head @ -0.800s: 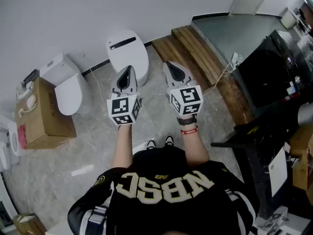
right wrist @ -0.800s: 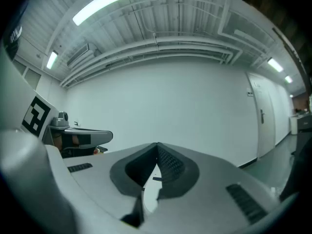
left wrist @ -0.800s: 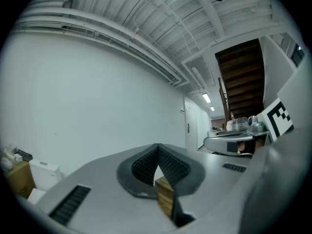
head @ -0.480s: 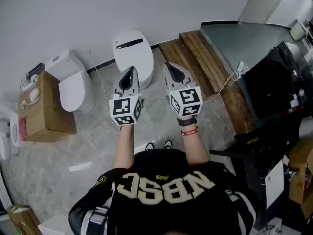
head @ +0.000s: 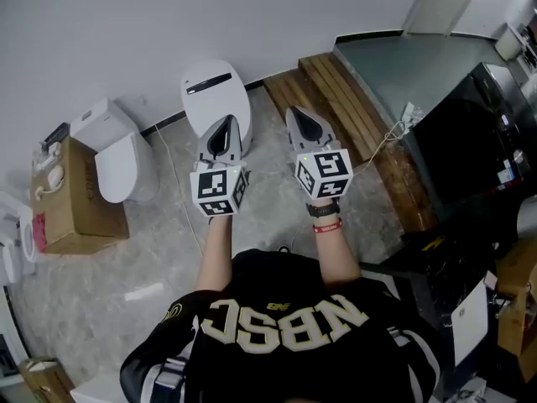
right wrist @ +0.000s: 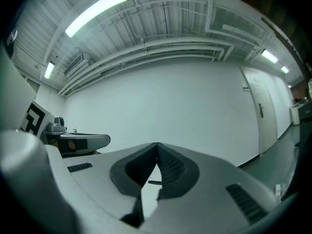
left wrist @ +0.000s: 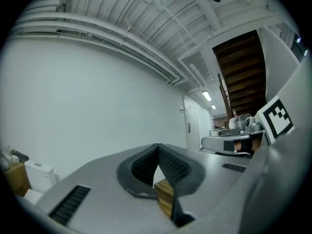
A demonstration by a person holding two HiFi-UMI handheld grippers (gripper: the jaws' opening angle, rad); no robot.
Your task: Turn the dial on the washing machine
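Jaws on the left hand-held gripper and the right hand-held gripper are closed and empty. No dial is visible; a white oval fixture lies ahead, nearer the left.

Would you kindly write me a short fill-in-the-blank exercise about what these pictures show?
1. The left hand-held gripper and the right hand-held gripper both have their jaws ____, with nothing between them.
2. The brown box beside the white toilet is made of ____.
3. The person wears a red band on the ____ wrist.

Missing words: shut; cardboard; right.
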